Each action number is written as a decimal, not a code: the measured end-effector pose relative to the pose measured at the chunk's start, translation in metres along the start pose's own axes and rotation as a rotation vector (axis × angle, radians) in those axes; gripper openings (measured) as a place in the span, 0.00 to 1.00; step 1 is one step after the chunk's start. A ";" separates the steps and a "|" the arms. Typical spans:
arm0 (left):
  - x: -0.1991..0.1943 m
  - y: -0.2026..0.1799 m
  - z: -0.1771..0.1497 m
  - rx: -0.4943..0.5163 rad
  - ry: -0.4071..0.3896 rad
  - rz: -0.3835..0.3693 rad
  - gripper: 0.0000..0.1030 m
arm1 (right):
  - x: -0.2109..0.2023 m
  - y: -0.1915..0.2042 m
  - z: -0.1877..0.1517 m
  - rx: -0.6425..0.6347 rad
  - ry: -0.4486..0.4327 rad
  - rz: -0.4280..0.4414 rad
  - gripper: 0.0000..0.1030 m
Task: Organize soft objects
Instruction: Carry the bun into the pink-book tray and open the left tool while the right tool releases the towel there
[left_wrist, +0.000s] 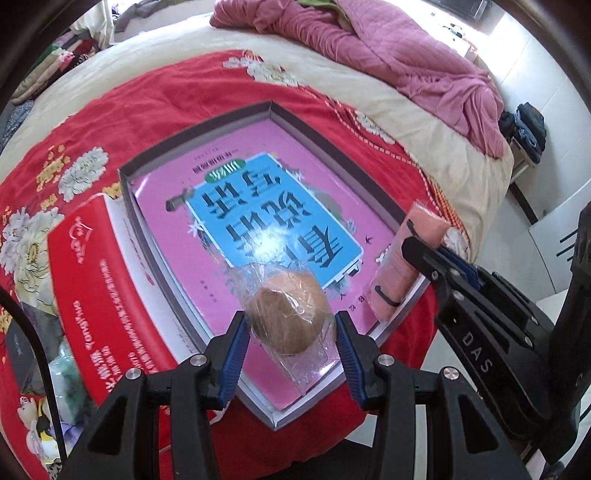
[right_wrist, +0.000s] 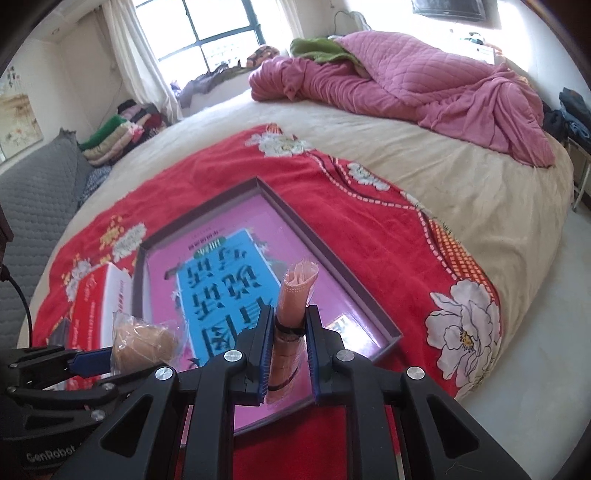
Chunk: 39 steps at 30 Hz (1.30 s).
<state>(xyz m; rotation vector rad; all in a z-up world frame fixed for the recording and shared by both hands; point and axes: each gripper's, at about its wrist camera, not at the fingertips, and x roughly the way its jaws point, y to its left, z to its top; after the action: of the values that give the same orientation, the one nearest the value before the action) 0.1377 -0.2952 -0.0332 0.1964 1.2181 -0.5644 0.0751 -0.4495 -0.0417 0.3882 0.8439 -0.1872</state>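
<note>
Left wrist view: the left gripper (left_wrist: 291, 332) has its blue-padded jaws on either side of a tan round soft object in clear plastic wrap (left_wrist: 290, 319); the pads touch the wrapping, lightly clamped on it, above the near corner of the open box (left_wrist: 127, 192). The box is shallow with grey walls, and a pink book with a blue title panel (left_wrist: 273, 218) lies flat inside it. To the right, the right gripper (left_wrist: 419, 243) reaches in over the box's right edge, its jaws closed on a pink rolled cloth in a clear sleeve (left_wrist: 397, 273) with a black band around it. Left of the box, touching its wall, sits a red carton with white lettering (left_wrist: 99, 295).

In the right wrist view the right gripper (right_wrist: 290, 332) clamps the pink roll (right_wrist: 295, 295) upright at its banded section, over the box's near right part. The left gripper (right_wrist: 92, 360) appears at lower left with the wrapped tan object (right_wrist: 146, 347) at its tip.

Everything rests on a red floral blanket (right_wrist: 369, 236) spread over a cream bed (right_wrist: 480, 192). Farther back lies a crumpled pink quilt (right_wrist: 424, 88), with a green cloth (right_wrist: 317, 50) behind it.
</note>
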 end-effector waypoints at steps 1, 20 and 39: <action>0.003 0.000 0.000 0.000 0.006 -0.004 0.46 | 0.002 -0.002 0.000 0.004 -0.002 0.006 0.18; 0.028 -0.003 0.003 0.021 0.051 0.018 0.47 | 0.039 -0.012 0.007 0.044 0.062 0.007 0.32; 0.029 -0.013 -0.003 0.057 0.059 0.024 0.56 | 0.002 -0.032 0.012 0.096 -0.002 -0.011 0.43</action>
<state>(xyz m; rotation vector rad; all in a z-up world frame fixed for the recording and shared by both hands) 0.1353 -0.3135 -0.0590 0.2768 1.2557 -0.5763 0.0746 -0.4832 -0.0440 0.4732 0.8375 -0.2391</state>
